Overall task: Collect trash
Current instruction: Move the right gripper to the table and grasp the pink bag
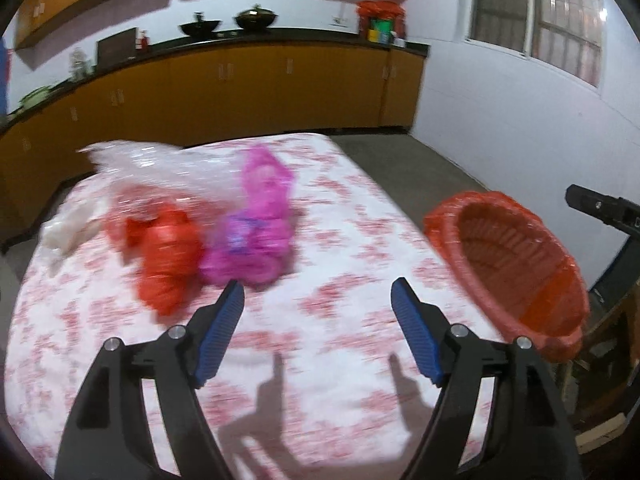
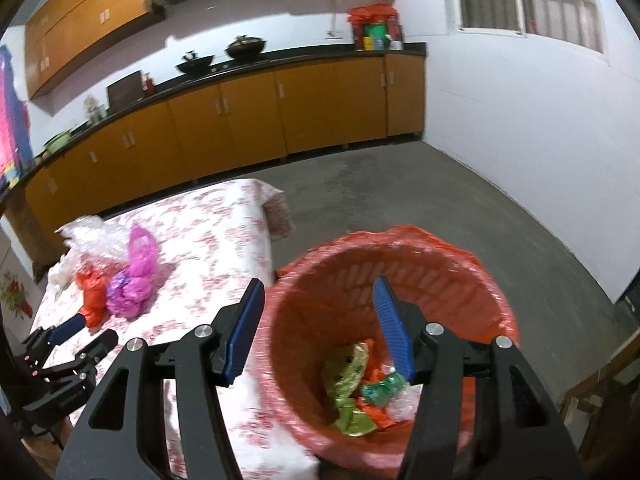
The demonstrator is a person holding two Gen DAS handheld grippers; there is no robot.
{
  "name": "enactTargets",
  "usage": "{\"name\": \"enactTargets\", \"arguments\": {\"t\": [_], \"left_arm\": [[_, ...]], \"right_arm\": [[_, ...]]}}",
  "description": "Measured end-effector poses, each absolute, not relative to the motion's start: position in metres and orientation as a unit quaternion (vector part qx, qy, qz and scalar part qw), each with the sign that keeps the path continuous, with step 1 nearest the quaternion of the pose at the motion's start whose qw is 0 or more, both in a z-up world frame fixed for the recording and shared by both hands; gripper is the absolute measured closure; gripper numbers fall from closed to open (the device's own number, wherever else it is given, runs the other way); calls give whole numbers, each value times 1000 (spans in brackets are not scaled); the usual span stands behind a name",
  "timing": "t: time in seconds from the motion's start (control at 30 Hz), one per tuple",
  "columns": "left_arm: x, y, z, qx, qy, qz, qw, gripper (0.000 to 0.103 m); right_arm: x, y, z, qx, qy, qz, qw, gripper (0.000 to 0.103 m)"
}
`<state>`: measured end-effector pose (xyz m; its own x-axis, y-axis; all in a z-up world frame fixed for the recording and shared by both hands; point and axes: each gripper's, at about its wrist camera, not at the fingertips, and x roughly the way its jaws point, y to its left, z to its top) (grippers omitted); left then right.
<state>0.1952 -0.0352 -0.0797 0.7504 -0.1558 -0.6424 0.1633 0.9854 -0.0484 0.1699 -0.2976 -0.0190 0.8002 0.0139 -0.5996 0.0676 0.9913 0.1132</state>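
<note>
A crumpled pink plastic bag [image 1: 260, 224] and a red plastic bag [image 1: 168, 256] lie on the floral tablecloth [image 1: 320, 312], with clear bubble wrap [image 1: 140, 164] and white plastic [image 1: 68, 228] behind them. My left gripper [image 1: 318, 300] is open and empty, just in front of the pink bag. A red bin [image 1: 516, 264] stands at the table's right edge. My right gripper [image 2: 318, 300] is open and empty above the red bin [image 2: 304, 360], which holds green and orange wrappers [image 2: 360, 384]. The bags also show in the right wrist view [image 2: 132, 280], with the left gripper [image 2: 86, 330] beside them.
Orange kitchen cabinets [image 2: 224, 120] with a dark counter run along the back wall, with woks and jars on top. Grey concrete floor [image 2: 400, 200] lies right of the table. A white wall with a window [image 1: 560, 20] is at right. Wooden pieces [image 1: 600, 400] stand at lower right.
</note>
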Motion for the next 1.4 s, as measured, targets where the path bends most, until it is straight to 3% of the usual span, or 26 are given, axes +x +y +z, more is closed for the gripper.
{"name": "enactTargets", "arguments": {"t": [0.33,0.67,0.87,1.0,1.17,1.27,1.4], "left_arm": [[182,74,-77,-27,329,37,943,26],[181,155,-69,-78,296,132,943,18],[182,179,-74,-98,298,148,938,17],[185,187,-80,-104,302,151,936,17],[190,193,-86,-113,308,150,933,17],[193,192,-86,-116,308,147,933,17],[196,188,-85,-116,307,140,934,17]], "right_arm": [[197,-205,-20,32,324,67,943,46],[239,-105,-50,-5,336,109,936,46],[267,-71,-77,-3,360,98,928,46],[281,-64,-86,4,370,84,925,38],[289,-56,-97,-17,382,76,921,36],[293,-53,-104,-17,398,86,913,36],[293,-55,-104,-16,402,96,911,46]]}}
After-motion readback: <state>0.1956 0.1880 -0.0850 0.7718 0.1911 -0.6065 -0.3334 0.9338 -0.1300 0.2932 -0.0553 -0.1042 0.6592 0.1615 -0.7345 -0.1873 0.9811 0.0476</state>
